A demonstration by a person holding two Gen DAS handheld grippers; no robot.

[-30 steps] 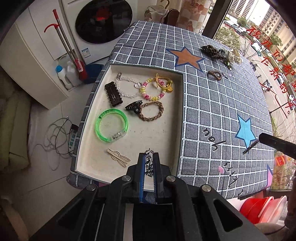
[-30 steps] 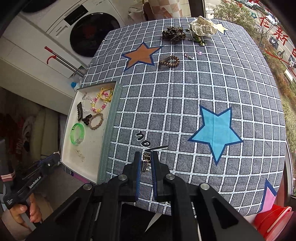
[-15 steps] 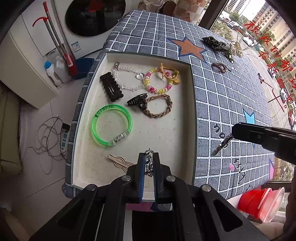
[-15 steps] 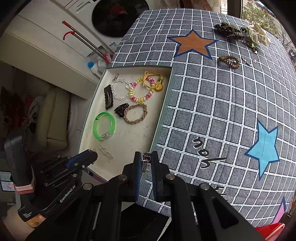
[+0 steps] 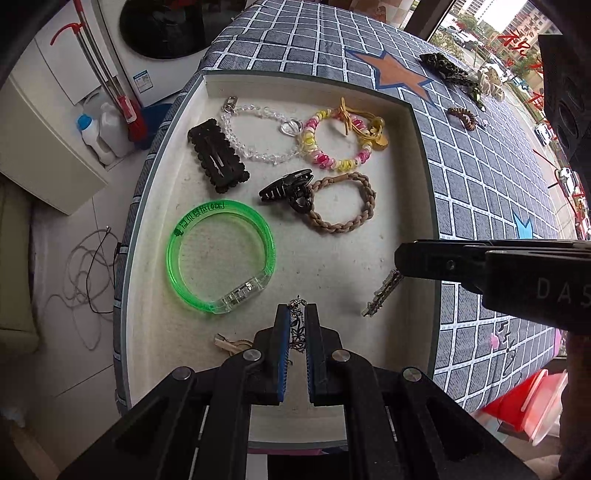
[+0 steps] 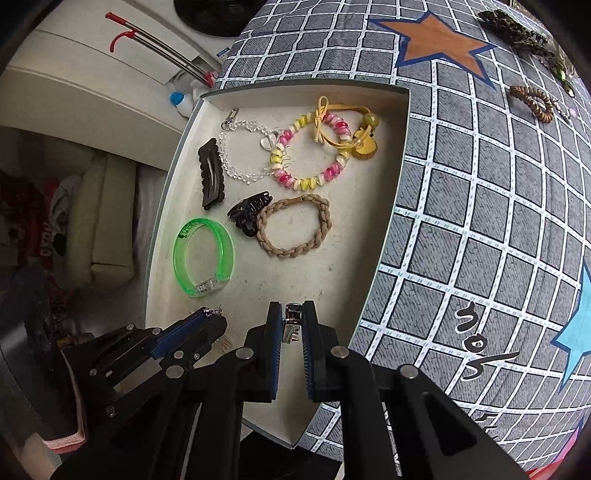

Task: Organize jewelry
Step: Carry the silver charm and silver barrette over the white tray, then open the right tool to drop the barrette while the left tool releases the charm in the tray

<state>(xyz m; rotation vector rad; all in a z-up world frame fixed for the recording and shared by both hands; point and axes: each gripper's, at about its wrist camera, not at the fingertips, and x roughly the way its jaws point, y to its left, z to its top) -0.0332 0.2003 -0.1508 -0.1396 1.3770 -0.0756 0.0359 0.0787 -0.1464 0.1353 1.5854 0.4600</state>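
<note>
Pinching a dark filigree chain (image 5: pixel 297 325), left gripper (image 5: pixel 296 334), right gripper (image 6: pixel 291 334) clamping possibly a silvery clip (image 6: pixel 291 320), over tray (image 5: pixel 419 155).

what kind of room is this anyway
Probably a home laundry or utility corner: a front-loading washing machine, detergent bottles and a mop stand beside the table with its checked cloth.

Left gripper (image 5: pixel 296 325) poised above the near end of the tray (image 5: pixel 419 122), jaws pinched on a small chain piece (image 5: pixel 297 329). Right gripper (image 6: pixel 293 325) reaching in over the tray's right wall, jaws clamped on a dangling metal clip (image 5: pixel 382 294).
</note>
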